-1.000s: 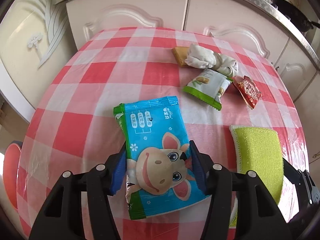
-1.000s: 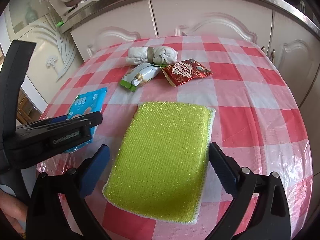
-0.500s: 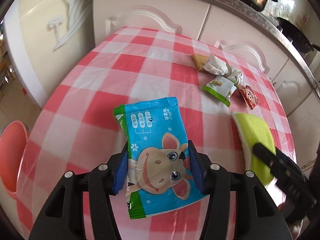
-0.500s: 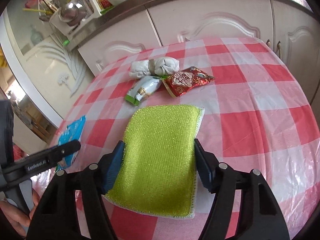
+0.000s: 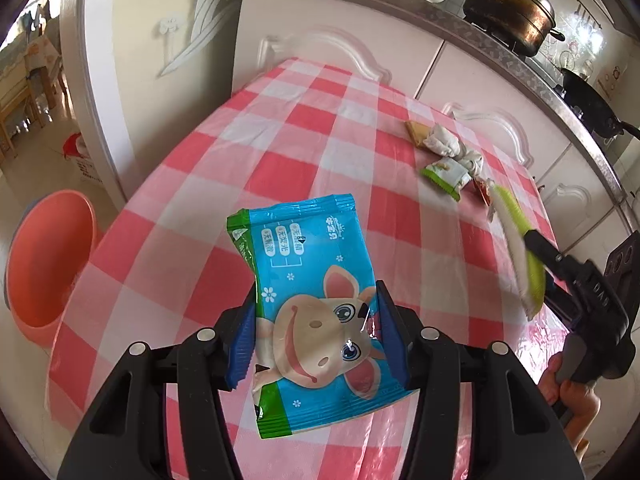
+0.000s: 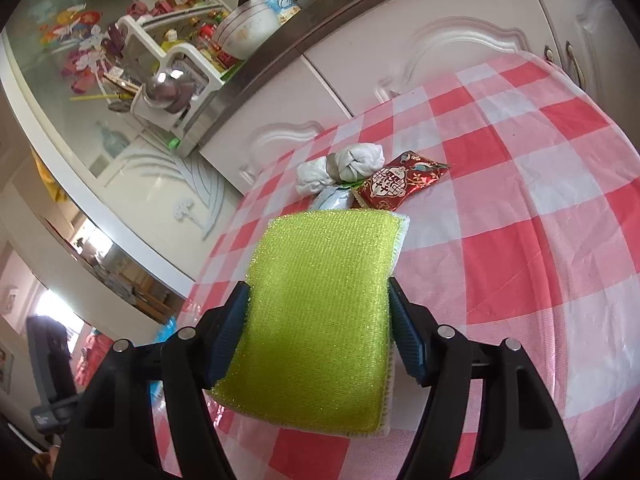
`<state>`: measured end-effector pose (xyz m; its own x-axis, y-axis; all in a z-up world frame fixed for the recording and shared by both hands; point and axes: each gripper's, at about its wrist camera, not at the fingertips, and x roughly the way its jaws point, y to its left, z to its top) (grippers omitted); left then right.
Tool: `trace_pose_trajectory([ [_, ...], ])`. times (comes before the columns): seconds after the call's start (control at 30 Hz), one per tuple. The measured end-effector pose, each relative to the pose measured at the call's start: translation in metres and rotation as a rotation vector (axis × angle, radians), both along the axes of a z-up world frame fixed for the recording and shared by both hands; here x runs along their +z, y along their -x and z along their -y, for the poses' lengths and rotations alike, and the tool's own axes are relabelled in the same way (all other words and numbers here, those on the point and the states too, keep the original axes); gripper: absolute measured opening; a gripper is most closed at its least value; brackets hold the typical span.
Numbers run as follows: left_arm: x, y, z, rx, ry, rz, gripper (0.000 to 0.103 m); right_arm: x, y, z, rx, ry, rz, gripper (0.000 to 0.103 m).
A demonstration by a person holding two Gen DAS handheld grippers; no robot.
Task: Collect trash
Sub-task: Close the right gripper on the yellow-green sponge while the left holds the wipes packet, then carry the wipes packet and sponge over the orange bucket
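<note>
My left gripper is shut on a blue snack packet with a cartoon cow and holds it above the red-checked table. My right gripper is shut on a yellow-green sponge and holds it lifted over the table; the sponge also shows edge-on in the left wrist view. On the table lie a white crumpled wad, a red wrapper, a green-white wrapper and a tan biscuit.
An orange-pink basin stands on the floor left of the table. White cabinets run behind the table, with a pot and a dish rack on the counter.
Both grippers have risen off the table with their loads. The right gripper closed on the sponge and lifted it. The basin has come further into the left view.
</note>
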<state>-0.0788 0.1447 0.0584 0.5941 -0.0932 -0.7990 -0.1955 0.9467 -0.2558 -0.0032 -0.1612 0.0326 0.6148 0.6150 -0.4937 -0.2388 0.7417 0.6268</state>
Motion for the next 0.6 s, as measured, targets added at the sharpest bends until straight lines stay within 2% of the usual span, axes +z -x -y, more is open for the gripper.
trace_pose_trajectory([
  [0.13, -0.002, 0.005, -0.002, -0.023, 0.002, 0.01, 0.055, -0.002, 0.004, 0.012, -0.032, -0.079, -0.015, 0.068],
  [0.2, -0.001, 0.01, -0.006, -0.031, 0.008, 0.022, 0.055, -0.001, 0.007, 0.013, -0.047, -0.08, -0.008, 0.069],
  [0.4, -0.002, 0.023, -0.02, -0.05, 0.008, 0.052, 0.055, 0.005, 0.016, -0.003, -0.046, -0.026, 0.006, 0.069],
  [0.6, -0.001, 0.037, -0.04, -0.066, 0.017, 0.089, 0.055, 0.017, 0.027, -0.045, 0.006, 0.06, 0.048, 0.069],
])
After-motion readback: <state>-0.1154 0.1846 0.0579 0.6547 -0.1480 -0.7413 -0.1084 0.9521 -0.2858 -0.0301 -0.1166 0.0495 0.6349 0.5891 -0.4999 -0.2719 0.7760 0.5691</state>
